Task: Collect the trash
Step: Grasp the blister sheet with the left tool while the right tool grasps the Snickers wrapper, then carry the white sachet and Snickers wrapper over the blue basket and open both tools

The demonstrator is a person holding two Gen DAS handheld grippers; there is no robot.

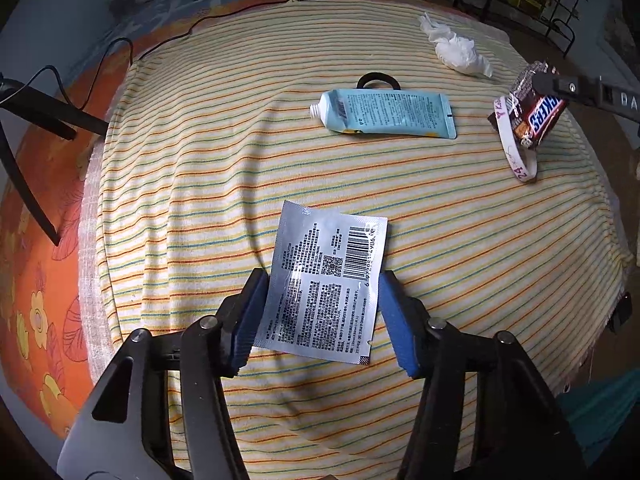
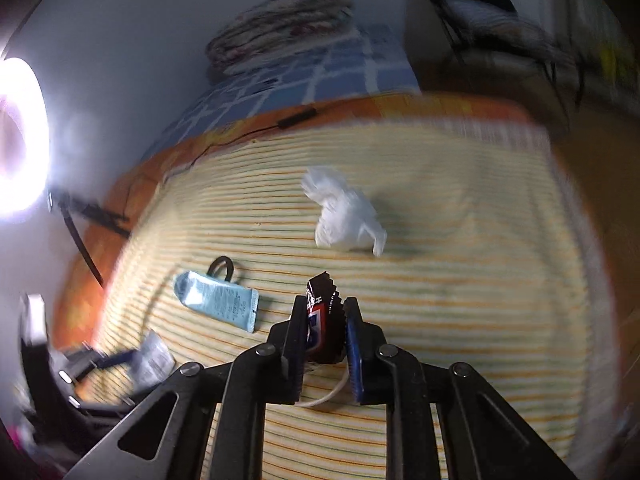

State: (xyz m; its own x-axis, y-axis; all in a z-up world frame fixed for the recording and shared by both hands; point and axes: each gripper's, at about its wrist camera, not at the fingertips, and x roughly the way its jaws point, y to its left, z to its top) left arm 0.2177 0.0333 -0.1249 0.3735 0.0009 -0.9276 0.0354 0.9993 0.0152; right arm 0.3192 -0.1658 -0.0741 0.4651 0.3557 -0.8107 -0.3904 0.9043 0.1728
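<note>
your right fingers (image 2: pixel 326 336) grip the wrapper (image 2: pixel 322 320); left fingers (image 1: pixel 320 320), wide, straddle the sachet (image 1: pixel 324 284): close squarely on its near edge.

Both the left gripper (image 1: pixel 320 316) and the right gripper (image 2: pixel 325 336) have matte black angular arms, silver pivot pins and blue finger pads (image 1: pixel 394 320).

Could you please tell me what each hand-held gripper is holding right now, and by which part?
The right hand-held gripper pinches the Snickers wrapper across its middle. The left hand-held gripper straddles the silver sachet, open, holding nothing.
</note>
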